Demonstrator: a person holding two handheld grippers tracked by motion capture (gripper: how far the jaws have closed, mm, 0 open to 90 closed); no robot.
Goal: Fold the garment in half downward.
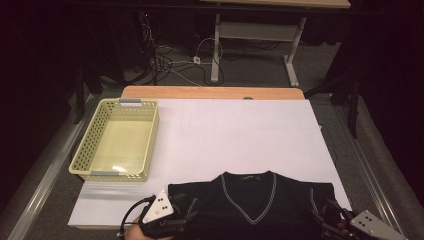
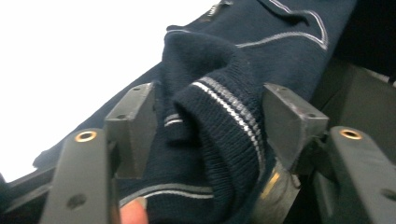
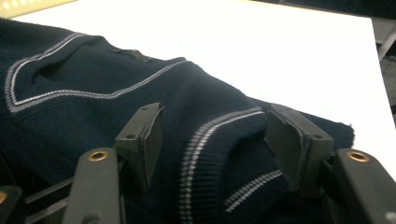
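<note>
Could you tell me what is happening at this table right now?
A person is working on a dark navy V-neck sweater vest laid at the near edge of the white table, with a hand-held gripper at each armhole. The left hand-held gripper and the right hand-held gripper both stand open, with the striped trim bunched between their jaws. A yellow basket sits apart at the left.

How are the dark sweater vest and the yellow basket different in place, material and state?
The sweater vest lies at the table's near edge, between the two grippers; the basket stands apart at the far left.
The vest is soft dark knit with pale stripes at its V-neck; the basket is stiff pale yellow plastic with holes in its walls.
The vest is bunched at its armholes; the basket keeps its shape and holds nothing.
Both rest on the white table cover.
</note>
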